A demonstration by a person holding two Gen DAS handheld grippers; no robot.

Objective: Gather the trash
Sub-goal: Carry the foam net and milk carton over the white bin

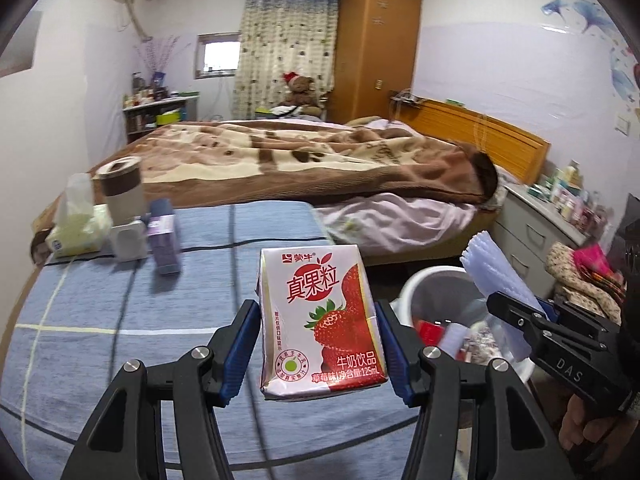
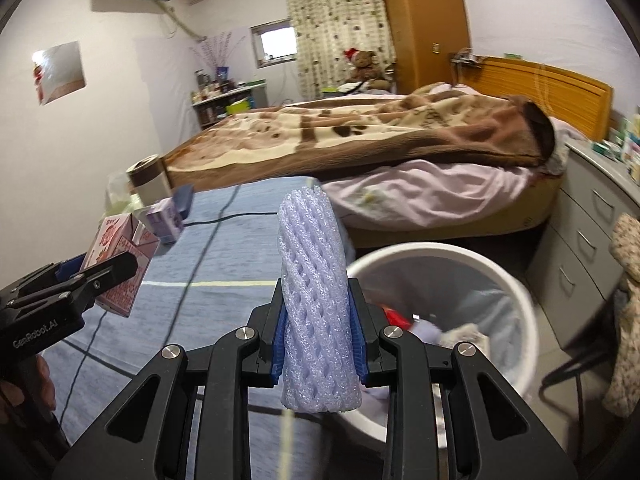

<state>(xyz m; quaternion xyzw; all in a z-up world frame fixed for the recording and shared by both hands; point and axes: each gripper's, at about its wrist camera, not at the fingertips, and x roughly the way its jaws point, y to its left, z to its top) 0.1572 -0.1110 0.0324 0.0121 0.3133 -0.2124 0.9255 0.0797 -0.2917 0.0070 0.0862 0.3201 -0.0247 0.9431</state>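
My left gripper (image 1: 318, 344) is shut on a pink strawberry milk carton (image 1: 320, 320), held upright above the blue checked tablecloth (image 1: 120, 320). In the right wrist view the same carton (image 2: 120, 264) shows at the left in that gripper. My right gripper (image 2: 320, 336) is shut on a pale purple foam fruit net (image 2: 316, 300), standing upright between the blue pads; the net (image 1: 496, 276) also shows at the right of the left wrist view. A white trash bin (image 2: 516, 300) with a liner and some rubbish inside stands on the floor just right of the table, below and beyond the net.
At the table's far left stand a tissue pack (image 1: 78, 232), a brown-and-white cup (image 1: 120, 192), a white box and a purple carton (image 1: 164, 236). A bed with a brown blanket (image 1: 300, 156) lies behind. Grey drawers (image 2: 592, 248) and a chair with patterned cloth (image 2: 628, 300) flank the bin.
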